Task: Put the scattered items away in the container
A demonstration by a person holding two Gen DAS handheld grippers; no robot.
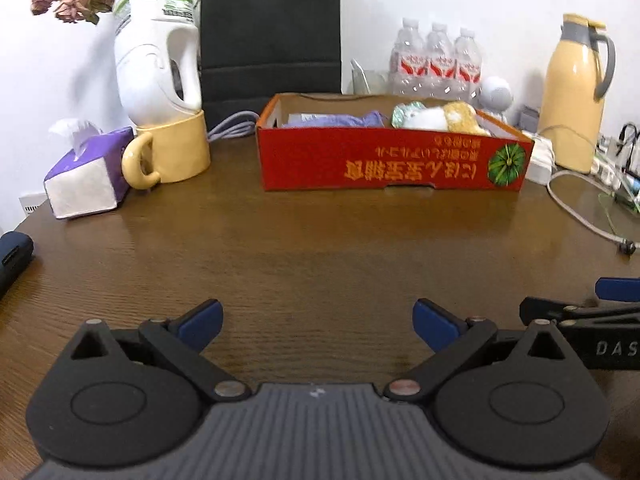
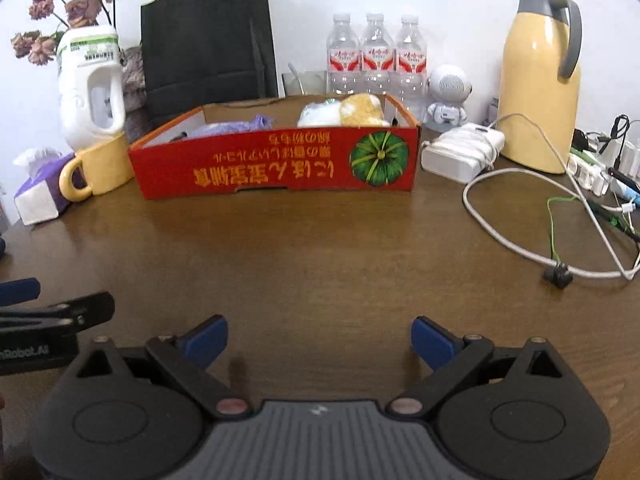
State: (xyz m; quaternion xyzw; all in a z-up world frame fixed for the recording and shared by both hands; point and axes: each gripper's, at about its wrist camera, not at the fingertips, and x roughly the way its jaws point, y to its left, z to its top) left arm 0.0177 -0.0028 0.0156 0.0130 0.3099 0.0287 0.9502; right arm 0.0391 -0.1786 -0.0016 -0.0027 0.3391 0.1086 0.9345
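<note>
So both claws are just hanging low over the brown wooden table (image 1: 320, 248), side by side. The left gripper (image 1: 318, 322) has its blue-tipped fingers (image 1: 202, 322) spread wide apart with nothing between them, just bare tabletop. Same deal with the right gripper (image 2: 319, 340), fully released and holding nothing, blue pads (image 2: 434, 340) well apart. Each one pokes into the edge of the other's view, so they're right next to each other.

The container is a red cardboard box (image 1: 384, 160) with yellow lettering printed upside down and a green pumpkin picture on the front wall. It sits toward the back of the table, well apart from both claws. Stuff's already in it: a purple pouch-looking thing (image 1: 340, 120) lying on the left side, and a white and yellow plush toy (image 2: 352, 110) piled at the right end, poking up above the rim.

Around the box: a tissue pack (image 1: 88, 176) and a yellow mug (image 1: 172, 152) with a white jug (image 1: 156, 52) standing in it off to the left, a black paper bag (image 1: 270, 36) behind, three water bottles (image 2: 376, 54), a little white robot figure (image 2: 448, 94), a yellow thermos (image 2: 540, 76), plus a white charger (image 2: 460, 154) and loose cables (image 2: 512, 248) on the right
</note>
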